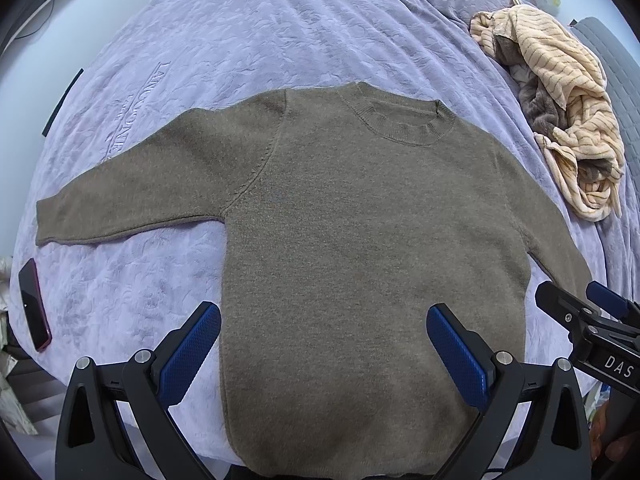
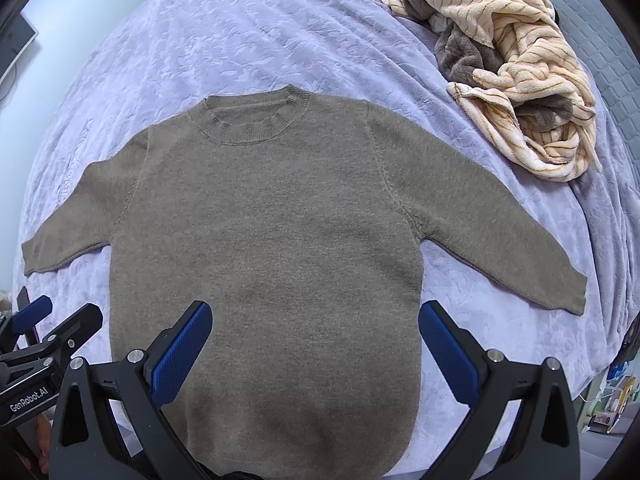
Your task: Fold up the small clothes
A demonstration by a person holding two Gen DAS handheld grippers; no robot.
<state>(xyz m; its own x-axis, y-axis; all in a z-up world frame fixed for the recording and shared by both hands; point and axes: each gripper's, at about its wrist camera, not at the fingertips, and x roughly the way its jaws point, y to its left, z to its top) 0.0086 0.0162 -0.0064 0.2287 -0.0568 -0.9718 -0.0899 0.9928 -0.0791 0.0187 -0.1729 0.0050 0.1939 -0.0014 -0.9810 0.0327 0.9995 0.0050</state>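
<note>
Both tools hang over the near hem of the sweater (image 1: 352, 216), which lies flat and face up on the lavender bedspread (image 1: 240, 28), collar (image 1: 400, 124) far, hem near, its long axis running straight away from the person. Left of the sweater's left sleeve (image 1: 120, 200) a phone (image 1: 35, 304) rests on the bedspread near its edge, and raised lettering is pressed into the cover beside that sleeve; I cannot read it surely.

Left hand-held gripper (image 1: 324, 352) stands wide apart and holds nothing, hovering above the hem's left part, so it is the nearer tool for the left sleeve. Its body, seen from the right wrist, carries the words "GenRobot.AI".

Right hand-held gripper (image 2: 316, 344) is likewise spread wide and empty, over the hem's right part, nearer the right sleeve (image 2: 500, 236). Its body, seen from the left wrist, shows "DAS", cut off by the frame.

Beyond the right sleeve lies a crumpled striped cream garment (image 2: 516, 76), apart from the sweater.
</note>
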